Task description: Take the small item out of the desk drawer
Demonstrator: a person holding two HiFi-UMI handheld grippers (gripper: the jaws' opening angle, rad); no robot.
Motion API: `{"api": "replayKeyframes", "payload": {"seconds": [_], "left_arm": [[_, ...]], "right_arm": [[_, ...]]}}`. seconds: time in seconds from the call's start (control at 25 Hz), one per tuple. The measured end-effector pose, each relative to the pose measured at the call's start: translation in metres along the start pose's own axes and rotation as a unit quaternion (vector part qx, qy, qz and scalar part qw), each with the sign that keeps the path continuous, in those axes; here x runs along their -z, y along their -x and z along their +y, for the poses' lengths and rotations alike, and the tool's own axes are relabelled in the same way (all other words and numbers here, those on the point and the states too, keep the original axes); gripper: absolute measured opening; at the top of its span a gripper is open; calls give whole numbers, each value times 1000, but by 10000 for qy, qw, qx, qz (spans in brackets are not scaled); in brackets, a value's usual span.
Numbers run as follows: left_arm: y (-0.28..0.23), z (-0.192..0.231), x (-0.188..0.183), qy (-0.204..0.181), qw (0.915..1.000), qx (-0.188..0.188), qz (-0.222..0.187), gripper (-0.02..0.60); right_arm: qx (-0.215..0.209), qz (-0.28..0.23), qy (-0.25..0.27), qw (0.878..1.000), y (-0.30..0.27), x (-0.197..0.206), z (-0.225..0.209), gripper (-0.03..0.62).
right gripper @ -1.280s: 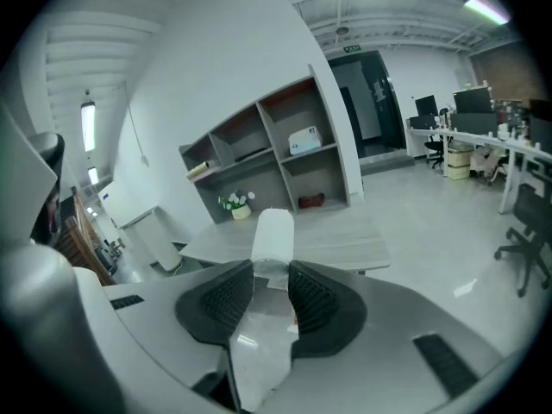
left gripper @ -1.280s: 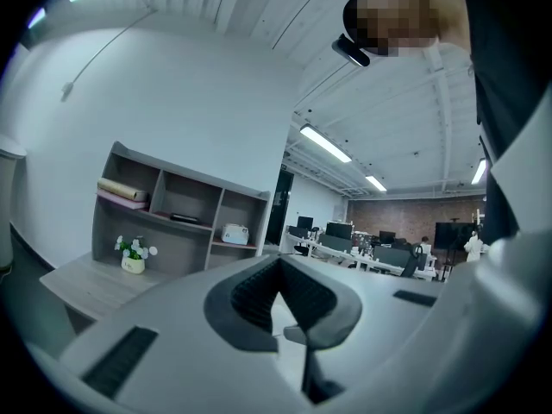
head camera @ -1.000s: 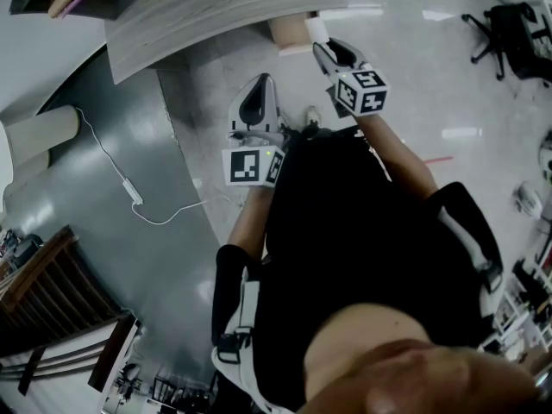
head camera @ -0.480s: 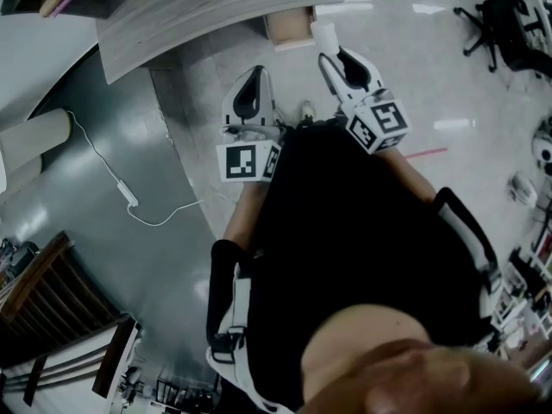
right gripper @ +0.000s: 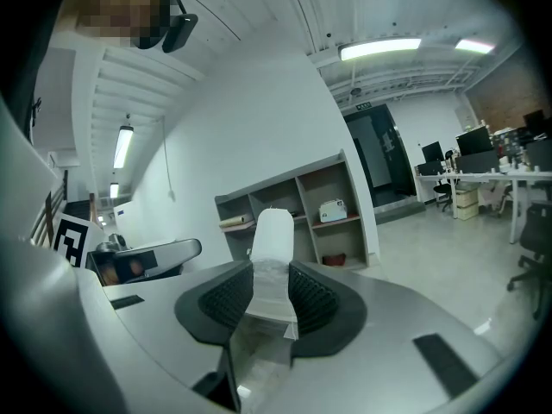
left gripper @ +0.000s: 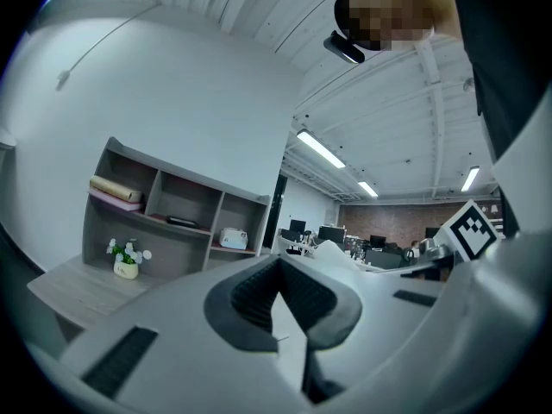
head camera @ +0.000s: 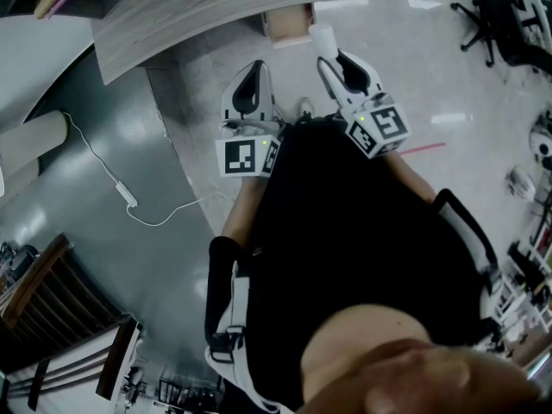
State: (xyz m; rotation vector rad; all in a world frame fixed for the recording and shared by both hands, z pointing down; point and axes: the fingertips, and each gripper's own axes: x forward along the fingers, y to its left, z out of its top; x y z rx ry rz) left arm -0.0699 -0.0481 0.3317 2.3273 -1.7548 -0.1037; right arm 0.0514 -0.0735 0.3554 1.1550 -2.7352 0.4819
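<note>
head view: from above, steeply down onto desk [head camera: 198, 7] and floor [head camera: 414, 76], far off | left gripper view: close behind its jaws, faces shelf unit [left gripper: 164, 214] | right gripper view: likewise | shared: both gripper views show shelf unit

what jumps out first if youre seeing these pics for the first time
First is the small white item, pinched between the pads of the right hand-held gripper and sticking out past them, in front of a grey wall shelf. Beside it, the left hand-held gripper is shut with nothing in it. From the head view, both are held out just below the edge of the wood-grain desk.
</note>
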Motion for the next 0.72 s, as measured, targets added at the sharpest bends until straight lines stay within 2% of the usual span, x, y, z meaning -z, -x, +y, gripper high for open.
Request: {"api": "replayKeyframes", "payload": {"seconds": [0.72], "left_arm": [[3, 3, 7, -9, 10000, 70, 21, -2]], "right_arm": [[13, 3, -49, 10000, -3, 8, 5, 126]]}}
